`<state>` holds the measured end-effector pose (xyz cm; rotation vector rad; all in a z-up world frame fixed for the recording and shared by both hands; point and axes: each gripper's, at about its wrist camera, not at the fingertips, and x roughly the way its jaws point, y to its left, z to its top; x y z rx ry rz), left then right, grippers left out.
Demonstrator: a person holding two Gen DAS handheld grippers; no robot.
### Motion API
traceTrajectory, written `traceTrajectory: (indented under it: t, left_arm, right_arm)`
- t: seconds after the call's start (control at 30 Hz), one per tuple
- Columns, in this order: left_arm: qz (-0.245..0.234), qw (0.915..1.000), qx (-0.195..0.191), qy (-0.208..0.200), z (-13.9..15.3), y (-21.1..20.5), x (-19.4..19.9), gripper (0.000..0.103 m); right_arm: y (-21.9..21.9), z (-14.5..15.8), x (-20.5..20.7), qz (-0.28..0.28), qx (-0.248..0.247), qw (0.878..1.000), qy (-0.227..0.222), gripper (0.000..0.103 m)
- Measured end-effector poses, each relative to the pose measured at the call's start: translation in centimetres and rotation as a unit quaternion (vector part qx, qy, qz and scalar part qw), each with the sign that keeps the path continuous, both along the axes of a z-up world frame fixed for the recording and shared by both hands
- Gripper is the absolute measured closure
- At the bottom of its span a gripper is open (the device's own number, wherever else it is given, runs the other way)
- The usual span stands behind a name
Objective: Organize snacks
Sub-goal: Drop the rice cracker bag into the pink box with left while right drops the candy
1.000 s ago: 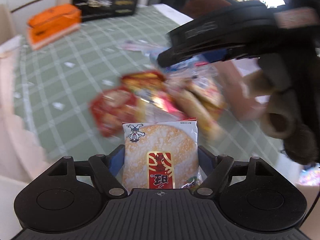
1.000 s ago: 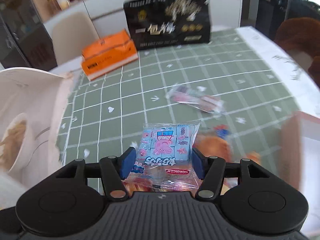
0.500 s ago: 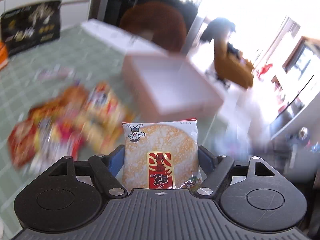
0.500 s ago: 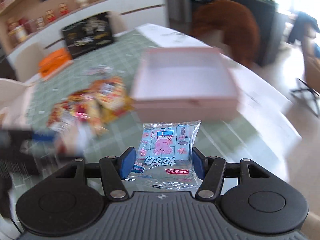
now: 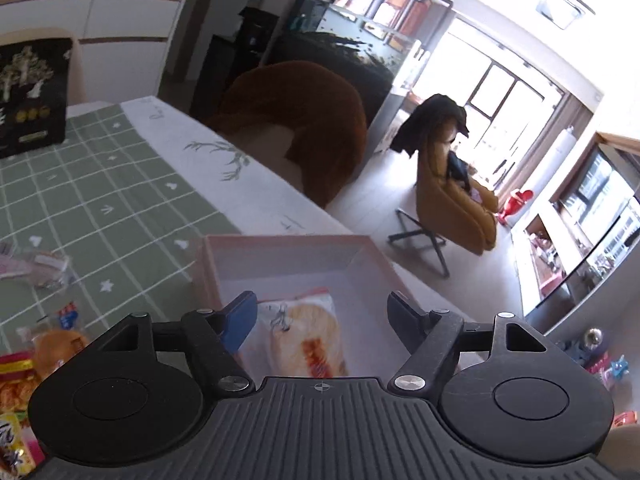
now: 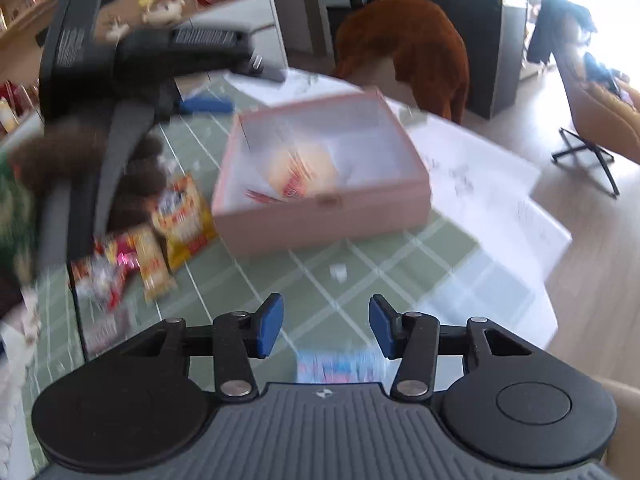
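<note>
Jaws of both grippers [image 5: 322,312] [image 6: 326,326] are spread, empty — cracker [image 5: 304,336] lies in box [image 5: 288,242]; pink packet [image 6: 338,366] is judged light, crinkly, best pinched by edges.

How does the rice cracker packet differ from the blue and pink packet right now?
The rice cracker packet lies inside the pink box; the blue and pink packet is outside it, below the right tongs. The first looks orange and white, the second blue and pink. Neither is gripped.

Left wrist view: taken from directly above pink box [image 5: 280,252], close, faced down and toward room windows. Right wrist view: taken farther back over green tablecloth [image 6: 360,256], faced toward same box. Box shared by both.
</note>
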<state>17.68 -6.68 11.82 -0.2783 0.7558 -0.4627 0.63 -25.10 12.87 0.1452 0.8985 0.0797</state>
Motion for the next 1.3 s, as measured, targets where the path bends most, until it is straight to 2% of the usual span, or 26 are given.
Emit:
traceTrajectory:
  t: [0.07,0.13,0.17,0.2,0.37,0.4,0.47,0.5,0.53,0.57,0.63,0.7,0.77,0.87,0.97,1.07,1.23,1.3]
  left_arm:
    - [-0.01,0.9995,0.03,0.008,-0.7,1.3,-1.7,0.026]
    - [-0.027,0.9977,0.061,0.007,-1.8,2.9,-4.4,0.026]
    - [-0.034,0.9968,0.072,0.01,-2.4,3.3,-5.8,0.026]
    - [-0.038,0.996,0.079,0.019,-3.2,3.8,-7.2,0.026]
    - [-0.014,0.9931,0.075,0.089,-6.7,5.9,-12.1,0.027]
    - [-0.007,0.9923,0.072,0.1,-7.0,6.1,-12.7,0.029]
    - [0.002,0.9914,0.059,0.117,-7.6,6.7,-13.4,0.033]
    - [0.005,0.9911,0.05,0.124,-7.3,6.9,-13.8,0.035]
    - [0.006,0.9909,0.039,0.129,-7.4,7.3,-14.1,0.036]
    - [0.009,0.991,0.033,0.13,-7.2,7.6,-14.3,0.036]
    - [0.017,0.9909,0.031,0.13,-6.9,8.4,-15.1,0.036]
    - [0.024,0.991,0.033,0.128,-6.6,8.9,-15.1,0.036]
    - [0.034,0.9914,0.033,0.122,-6.7,9.3,-15.0,0.036]
    - [0.042,0.9923,0.028,0.113,-6.4,9.8,-15.1,0.036]
    - [0.051,0.9929,0.035,0.102,-6.1,10.7,-15.4,0.036]
    - [0.075,0.992,0.042,0.092,-6.0,12.5,-15.4,0.036]
    - [0.131,0.9865,0.033,0.093,-6.3,16.1,-13.7,0.036]
    - [0.143,0.9853,0.027,0.09,-6.2,17.0,-13.2,0.036]
  right_arm:
    - [-0.2,0.2,0.8,0.01,-0.005,1.0,0.006,0.054]
    - [-0.4,-0.3,0.7,0.023,-0.014,0.999,0.024,0.045]
    - [-0.4,-0.9,0.4,0.024,-0.015,0.999,0.033,0.036]
    - [-0.5,-1.6,-0.1,0.025,-0.016,0.999,0.042,0.032]
    - [-0.1,-6.2,-1.2,0.013,-0.011,0.994,0.111,0.032]
    - [0.0,-6.8,-1.3,0.012,-0.001,0.993,0.118,0.027]
    - [0.9,-7.1,-1.4,0.021,-0.017,0.994,0.108,0.027]
    - [1.8,-7.1,-1.3,0.033,-0.047,0.993,0.107,0.039]
    - [2.7,-7.0,-1.3,0.05,-0.082,0.99,0.105,0.041]
    - [3.2,-6.7,-1.3,0.064,-0.097,0.988,0.101,0.044]
    - [3.1,-5.3,-0.8,0.083,-0.066,0.989,0.105,0.044]
    - [2.6,-3.1,0.6,0.083,-0.032,0.992,0.085,0.044]
    - [2.1,-0.8,3.0,0.068,-0.029,0.996,0.053,0.044]
    - [1.8,1.4,8.0,0.046,-0.051,0.998,0.009,0.044]
    - [1.6,0.7,13.4,0.02,-0.076,0.997,0.005,0.042]
    - [1.0,-0.7,17.0,-0.003,-0.074,0.997,0.023,0.042]
    - [2.5,-0.2,17.8,0.009,-0.04,0.999,0.011,0.038]
    - [4.9,0.7,18.8,0.034,-0.014,0.999,0.006,0.027]
